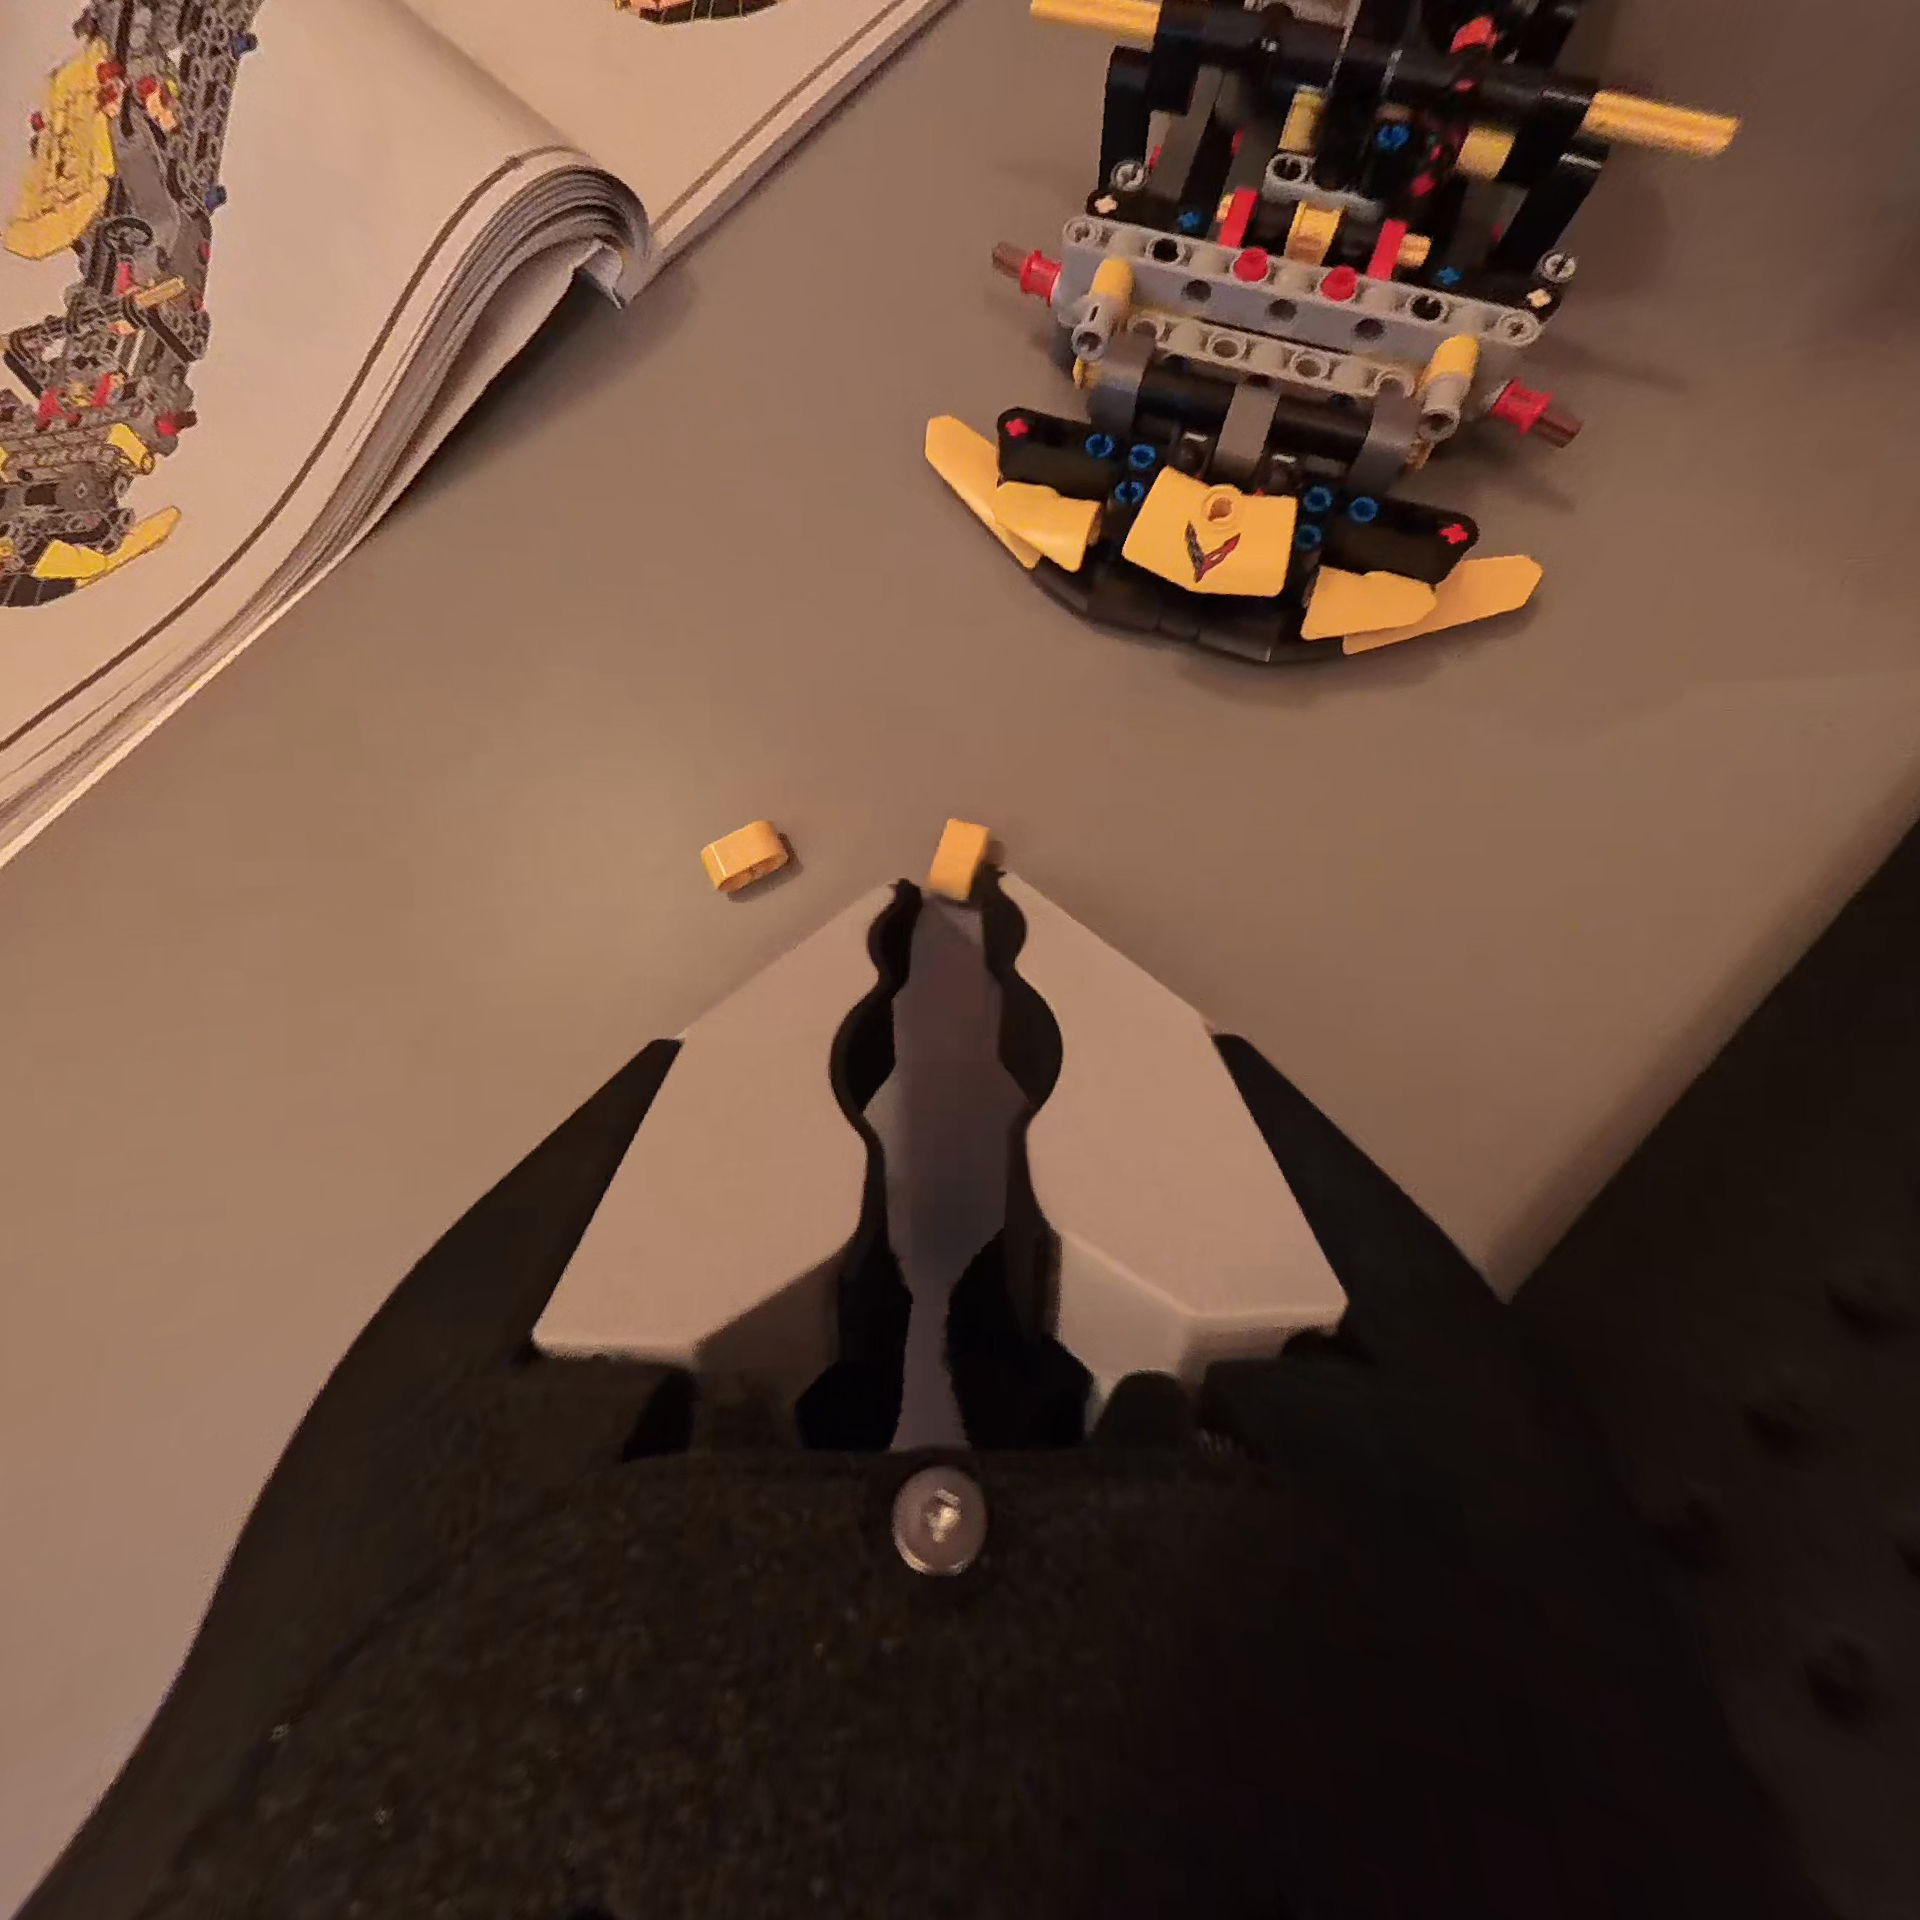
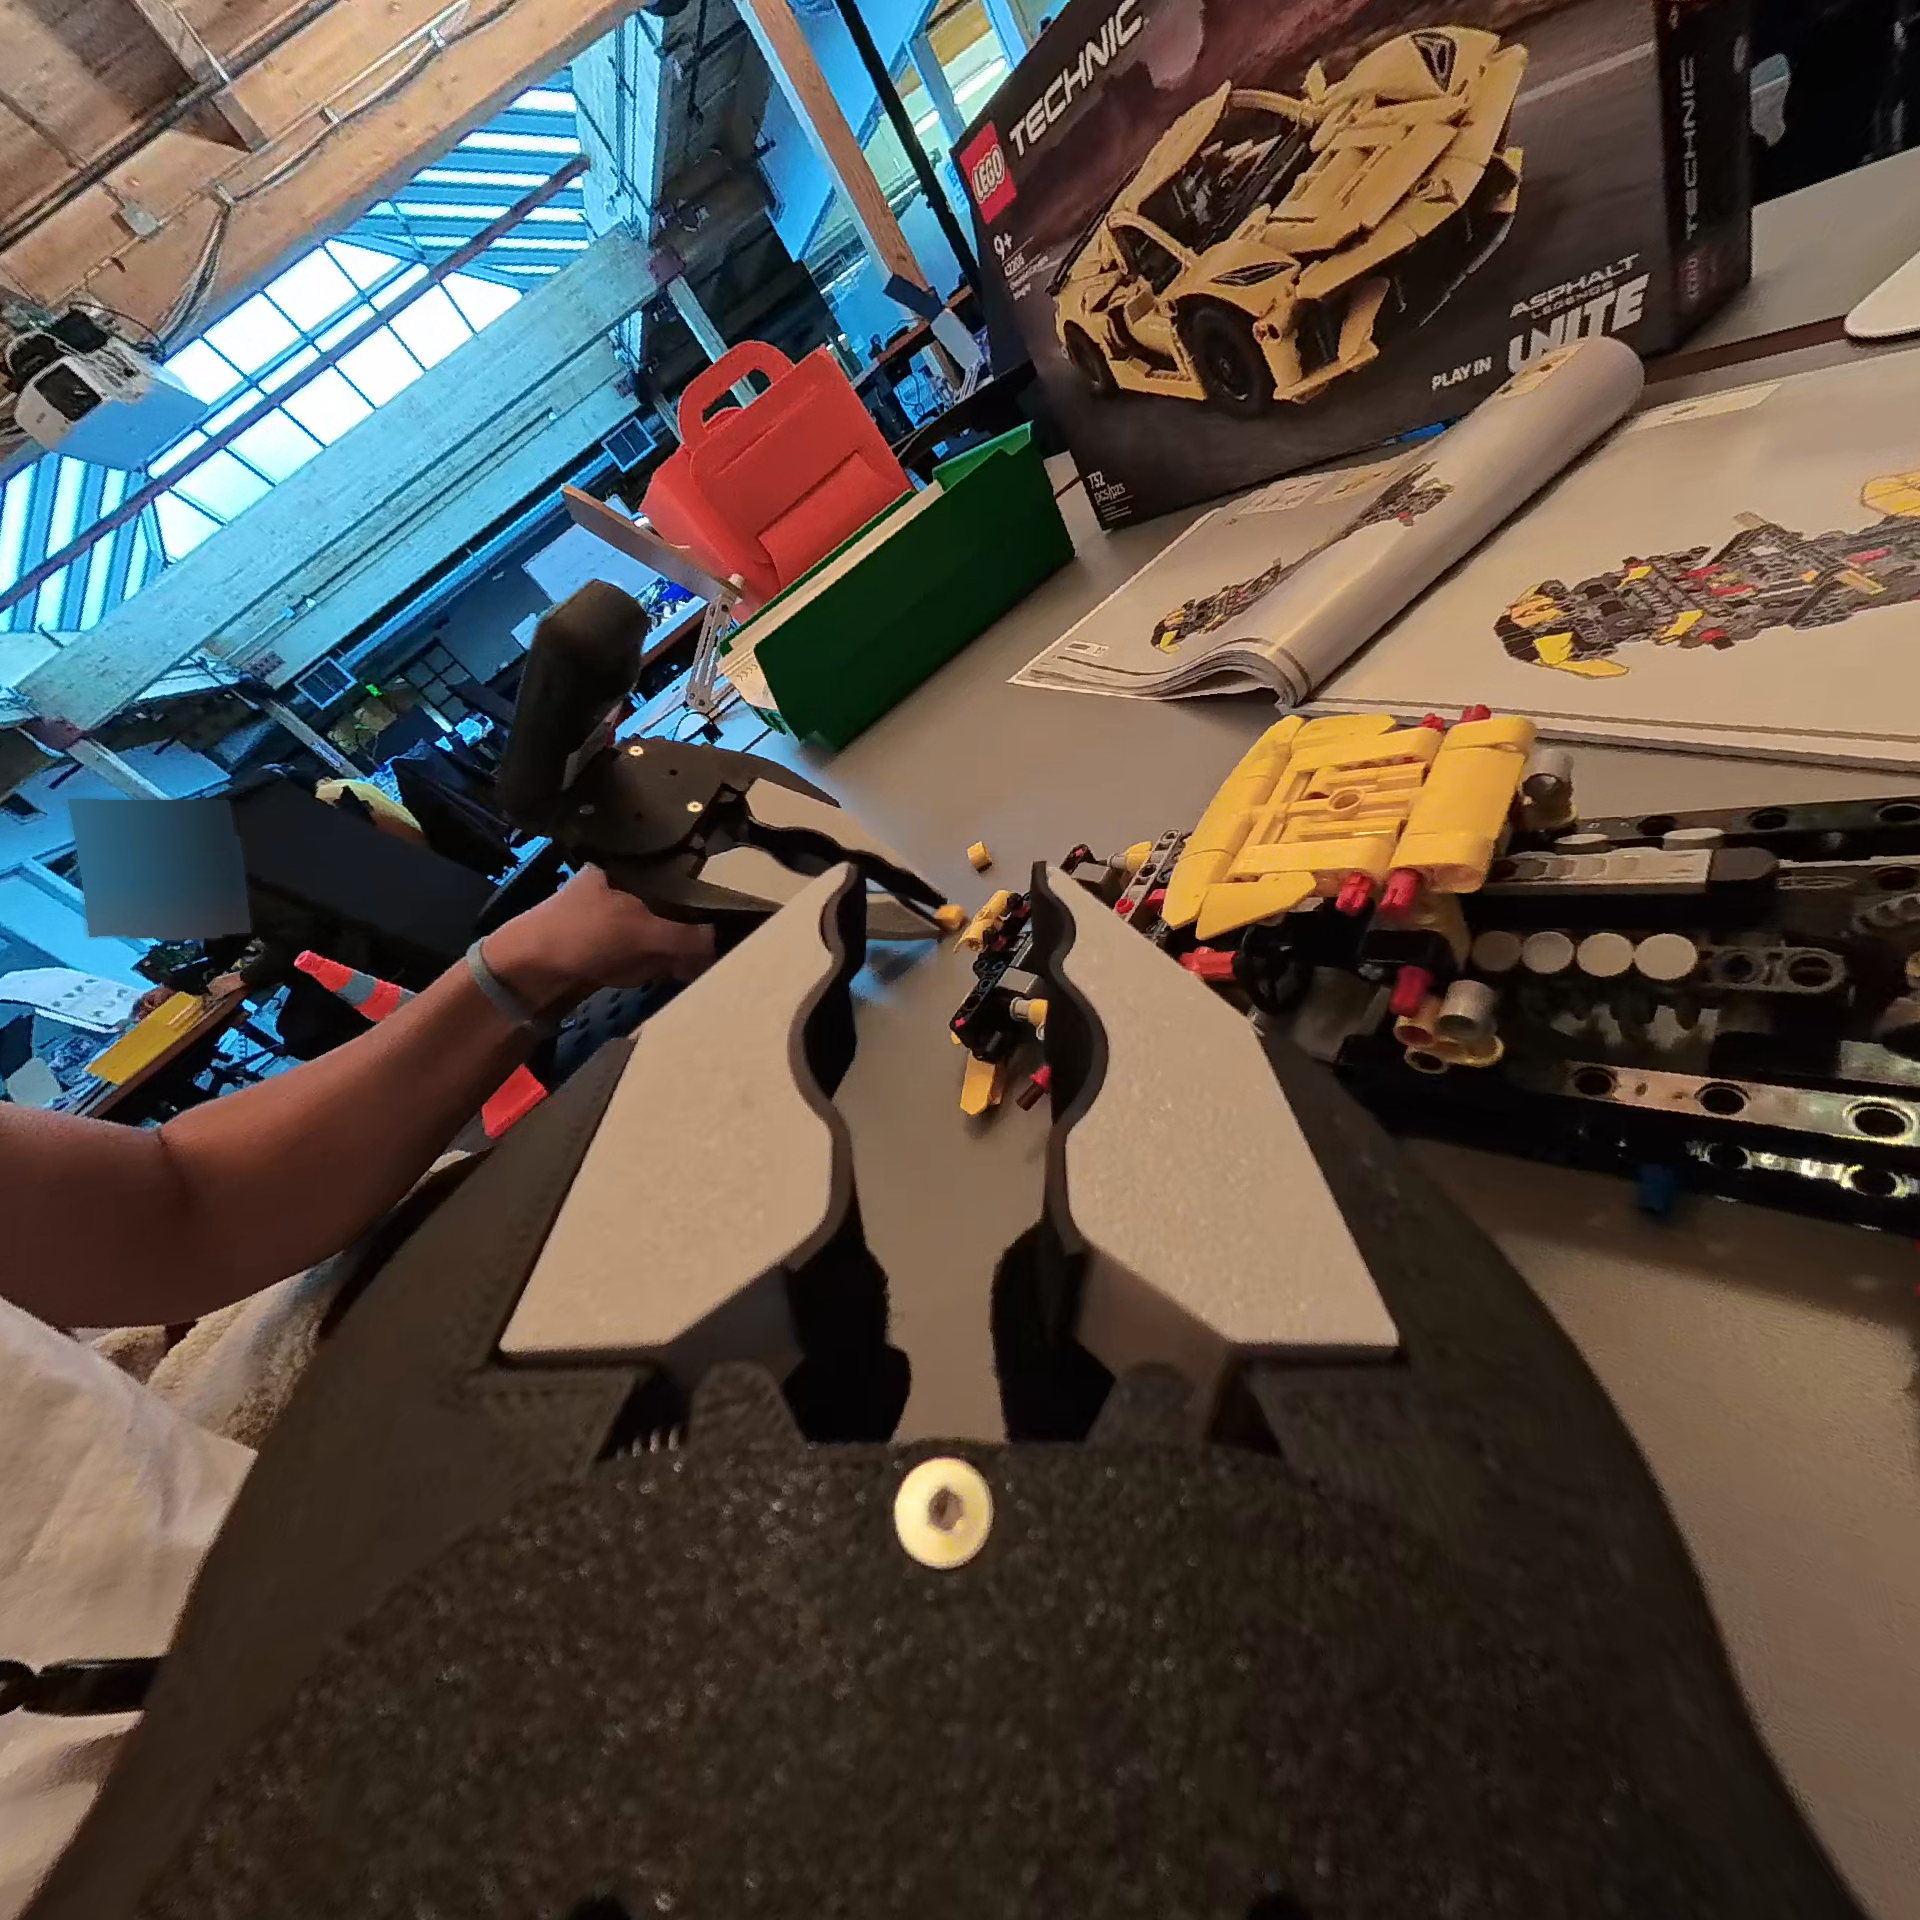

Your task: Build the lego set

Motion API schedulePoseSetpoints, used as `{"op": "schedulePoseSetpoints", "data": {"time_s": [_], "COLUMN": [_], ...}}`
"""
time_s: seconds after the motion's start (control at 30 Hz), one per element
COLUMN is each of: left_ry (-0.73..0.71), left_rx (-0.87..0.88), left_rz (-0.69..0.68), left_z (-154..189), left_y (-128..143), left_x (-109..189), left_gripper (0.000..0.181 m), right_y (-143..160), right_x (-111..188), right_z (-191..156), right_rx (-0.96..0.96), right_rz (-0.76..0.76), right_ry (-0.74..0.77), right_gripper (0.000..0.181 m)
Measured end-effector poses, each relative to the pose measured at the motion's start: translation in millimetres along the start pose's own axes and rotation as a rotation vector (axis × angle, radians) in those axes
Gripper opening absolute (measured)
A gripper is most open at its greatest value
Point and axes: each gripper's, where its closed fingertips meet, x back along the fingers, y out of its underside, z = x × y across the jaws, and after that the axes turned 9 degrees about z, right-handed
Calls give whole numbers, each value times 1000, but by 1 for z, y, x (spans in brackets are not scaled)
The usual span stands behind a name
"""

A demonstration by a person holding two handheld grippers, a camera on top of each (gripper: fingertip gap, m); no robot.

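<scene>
The left gripper (image 1: 951,891) is clenched on a small yellow brick (image 1: 958,854) at its fingertips, low over the grey table (image 1: 520,675). A second yellow brick (image 1: 744,855) lies just left of the tips. The half-built car (image 1: 1288,343) sits ahead to the right, the open booklet (image 1: 312,312) ahead-left. The right gripper (image 2: 951,883) is released, holding nothing, with the car's nose just beyond its tips.

Grey table (image 1: 623,644): open instruction booklet (image 1: 312,312), part-built car model (image 1: 1278,343), loose yellow brick (image 1: 744,855), green bin (image 2: 914,592), set box (image 2: 1351,239).
</scene>
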Motion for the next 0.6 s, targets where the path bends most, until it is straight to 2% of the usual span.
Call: {"op": "schedulePoseSetpoints", "data": {"time_s": [0.13,0.23,0.4,0.5,0.6], "left_ry": [27,37,29,51,83], "left_rx": [-57,-178,-396,-423,-388], "left_rz": [37,176,346,379,392], "left_z": [10,28,77,101,116], "left_y": [-7,-43,-107,-128,-138], "left_x": [-3,6,8,-5,-21], "left_gripper": [8,7,7,7,7], "right_y": [2,3,17,19,16], "right_x": [-1,-2,-9,-9,-3], "right_z": [1,0,-13,-9,-5], "right_rx": [10,-38,-374,-425,-459], "right_rz": [-8,-17,-101,-96,-88], "right_ry": [7,13,-26,-20,-33], "right_gripper": [30,29,30,31,27]}}
